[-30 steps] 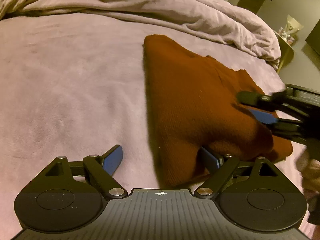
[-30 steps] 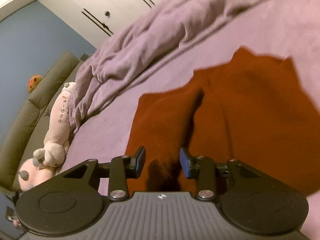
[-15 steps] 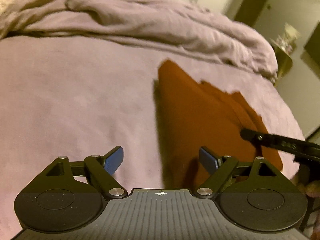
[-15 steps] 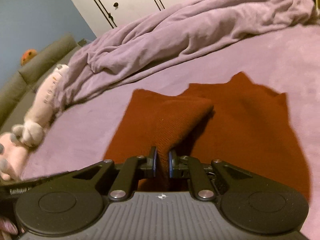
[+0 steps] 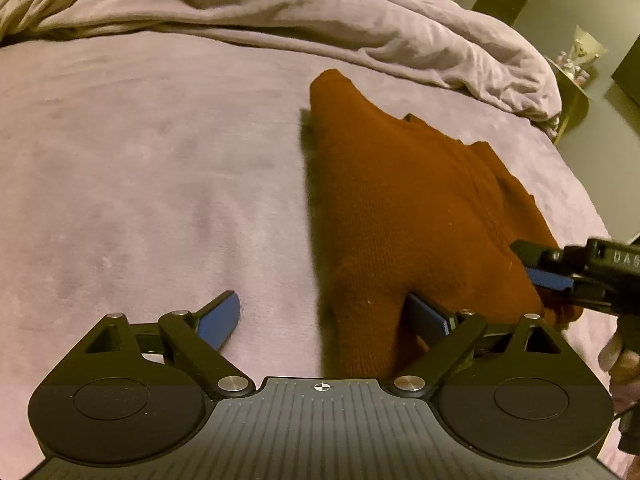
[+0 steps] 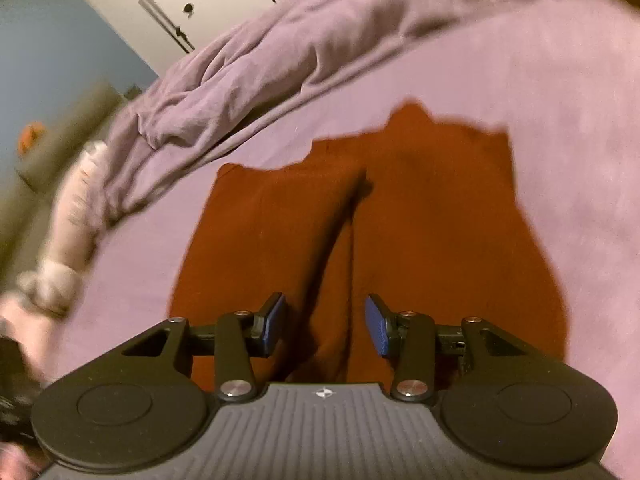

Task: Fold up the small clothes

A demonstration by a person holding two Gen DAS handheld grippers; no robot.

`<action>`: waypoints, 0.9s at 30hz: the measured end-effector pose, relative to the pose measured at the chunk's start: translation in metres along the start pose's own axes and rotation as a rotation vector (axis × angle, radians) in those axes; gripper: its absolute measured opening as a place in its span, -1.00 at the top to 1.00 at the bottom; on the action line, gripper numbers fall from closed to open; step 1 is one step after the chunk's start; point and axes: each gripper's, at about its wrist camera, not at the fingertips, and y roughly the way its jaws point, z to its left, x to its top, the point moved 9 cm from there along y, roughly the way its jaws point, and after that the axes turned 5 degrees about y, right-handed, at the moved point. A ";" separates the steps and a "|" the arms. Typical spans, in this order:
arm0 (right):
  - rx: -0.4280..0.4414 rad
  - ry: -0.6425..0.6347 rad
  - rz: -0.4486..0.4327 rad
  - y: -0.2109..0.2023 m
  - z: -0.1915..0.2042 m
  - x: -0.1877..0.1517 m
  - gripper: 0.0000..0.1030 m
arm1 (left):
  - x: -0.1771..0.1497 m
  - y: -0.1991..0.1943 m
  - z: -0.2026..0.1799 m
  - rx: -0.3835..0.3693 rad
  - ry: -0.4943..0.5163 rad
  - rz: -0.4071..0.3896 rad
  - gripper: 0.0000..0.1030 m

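Note:
A small rust-brown knit garment [image 5: 408, 208] lies partly folded on the purple bed cover [image 5: 140, 168]. My left gripper [image 5: 324, 320] is open, its jaws wide, with the garment's near corner between them and its right pad [image 5: 426, 318] against the cloth. My right gripper [image 6: 325, 326] is open just above the garment [image 6: 420, 240], over a dark fold line that runs away from me. It also shows in the left wrist view [image 5: 548, 276] at the garment's right edge.
A rumpled purple duvet [image 5: 320, 12] lies heaped along the back of the bed. A plush toy [image 6: 60, 248] and a grey sofa [image 6: 56, 132] are off the bed's left side in the right wrist view. A small side table [image 5: 576, 80] stands at the right.
My right gripper was shut on a raised fold of the garment half a second ago; it is now open and the fold lies flat. My left gripper stayed open near the corner.

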 end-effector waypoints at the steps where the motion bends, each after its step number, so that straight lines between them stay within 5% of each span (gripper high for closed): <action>1: 0.023 0.026 0.002 0.001 -0.001 0.000 0.15 | 0.000 0.000 -0.001 0.000 0.001 0.001 -0.85; 9: 0.106 0.053 0.049 0.022 0.020 0.005 0.02 | -0.001 0.001 -0.004 0.005 0.019 0.006 -0.85; 15: 0.074 -0.012 0.035 0.041 0.033 0.012 0.03 | -0.009 -0.014 -0.016 -0.008 0.028 -0.014 -0.80; 19: 0.010 -0.141 0.022 0.050 0.048 0.013 0.55 | -0.024 -0.012 -0.026 0.015 0.109 0.000 -0.81; 22: -0.089 -0.313 -0.012 0.054 0.059 0.009 0.64 | -0.032 0.000 -0.027 0.055 0.131 0.052 -0.79; 27: -0.229 -0.636 -0.159 0.021 0.092 0.016 0.70 | -0.020 0.001 -0.026 0.070 0.082 0.029 -0.79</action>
